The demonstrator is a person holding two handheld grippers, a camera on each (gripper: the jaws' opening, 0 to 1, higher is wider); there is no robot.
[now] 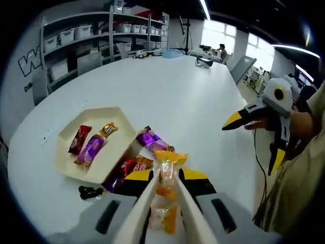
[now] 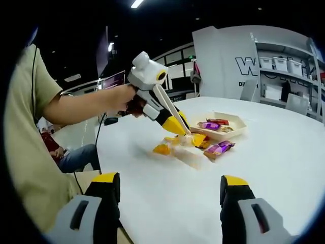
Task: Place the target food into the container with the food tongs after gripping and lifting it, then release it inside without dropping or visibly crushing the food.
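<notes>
Orange-and-clear crinkly plastic snack packet [image 1: 165, 195] is pinched between the cream tongs [image 1: 152, 208] that the left claw [image 1: 163, 178] squeezes shut. In the right gripper view the same packet [image 2: 175, 144] hangs at the tong tips, low over the white counter [image 2: 284, 152], just short of the cream hexagonal tray [image 2: 238, 127].

Handling, my read: light, soft film, slippery, contents probably crushable. Grip mid-body across the flat faces, not the sealed ends; only enough squeeze to stop it sliding. It looks elongated, transparent in the middle with orange printed ends, slightly drooping.

Tray [image 1: 114, 152] already has a red wrapper, a purple wrapper and a small gold one inside. Another purple-wrapped bar [image 1: 152, 140] lies on the counter just beside the tray rim, with red ones near the tong tips.

Right claw [image 2: 170, 195] idle, jaws spread wide apart, nothing between them, well back from the tray.

Next move likely: carry over the rim, lower, ease off.
</notes>
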